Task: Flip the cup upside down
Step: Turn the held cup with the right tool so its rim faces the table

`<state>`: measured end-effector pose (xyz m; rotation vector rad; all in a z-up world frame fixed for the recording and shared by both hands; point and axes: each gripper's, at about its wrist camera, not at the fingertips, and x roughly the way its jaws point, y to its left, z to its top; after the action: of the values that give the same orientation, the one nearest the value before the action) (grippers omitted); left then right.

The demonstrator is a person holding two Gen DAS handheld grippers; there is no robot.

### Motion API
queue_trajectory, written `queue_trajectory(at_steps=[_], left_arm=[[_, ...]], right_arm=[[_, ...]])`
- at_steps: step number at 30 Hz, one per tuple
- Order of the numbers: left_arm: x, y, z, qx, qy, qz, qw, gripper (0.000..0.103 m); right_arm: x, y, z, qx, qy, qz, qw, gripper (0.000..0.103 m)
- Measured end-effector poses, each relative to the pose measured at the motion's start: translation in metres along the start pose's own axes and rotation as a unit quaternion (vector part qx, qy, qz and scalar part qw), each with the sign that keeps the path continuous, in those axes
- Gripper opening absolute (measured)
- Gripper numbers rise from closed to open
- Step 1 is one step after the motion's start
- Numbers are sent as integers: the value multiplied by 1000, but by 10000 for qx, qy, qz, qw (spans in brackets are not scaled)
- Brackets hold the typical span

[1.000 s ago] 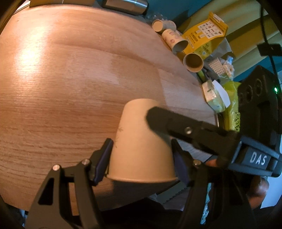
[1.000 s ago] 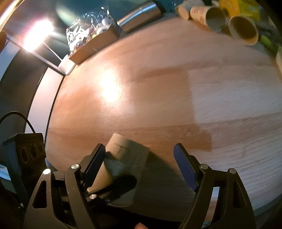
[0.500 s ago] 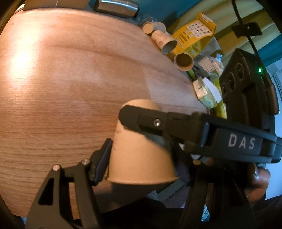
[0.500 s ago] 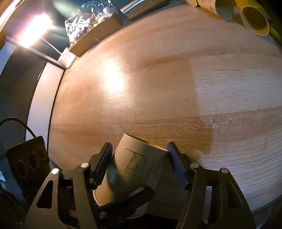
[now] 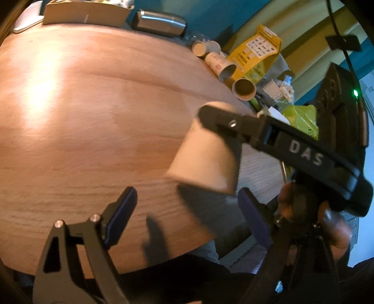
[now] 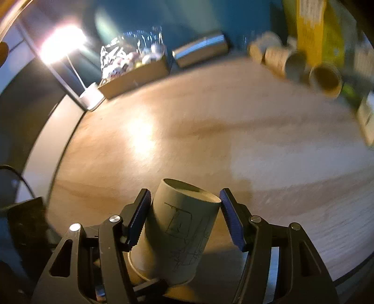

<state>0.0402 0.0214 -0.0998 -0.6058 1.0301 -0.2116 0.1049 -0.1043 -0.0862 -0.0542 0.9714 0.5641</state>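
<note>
A tan paper cup (image 5: pixel 205 159) with line drawings on its side is held above the wooden table (image 5: pixel 81 112), its base pointing away and up, its wide rim toward me. My right gripper (image 6: pixel 184 217) is shut on the cup (image 6: pixel 180 236), its blue pads (image 6: pixel 140 217) against the cup's sides. In the left wrist view one right finger (image 5: pixel 233 126) crosses over the cup. My left gripper (image 5: pixel 184 217) is open and empty, below and apart from the cup.
Several paper cups (image 5: pixel 243 88) lie on their sides at the far right by a yellow packet (image 5: pixel 254 53). A metal flask (image 5: pixel 161 22) and a cardboard tray (image 5: pixel 86 14) stand at the back. The table's front edge (image 5: pixel 163 257) is near.
My left gripper has opened and let go of the cup. My right gripper has closed on it and lifted it up and to the right, tilting it.
</note>
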Motion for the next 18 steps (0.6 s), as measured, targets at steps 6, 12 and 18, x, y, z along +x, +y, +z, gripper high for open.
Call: queue_trajectory(at_steps=[6, 12, 18], left_arm=[[-21, 27, -11, -151, -188, 246, 9994, 89], [-32, 48, -18, -273, -317, 348, 9985, 89], [-38, 57, -24, -255, -438, 379, 9980, 89]], right_arm=[[-11, 10, -22, -671, -1083, -921, 9876, 64], [-15, 23, -60, -1309, -1888, -1604, 9600, 64], [-15, 39, -88, -1683, -2231, -1985, 9394, 64]])
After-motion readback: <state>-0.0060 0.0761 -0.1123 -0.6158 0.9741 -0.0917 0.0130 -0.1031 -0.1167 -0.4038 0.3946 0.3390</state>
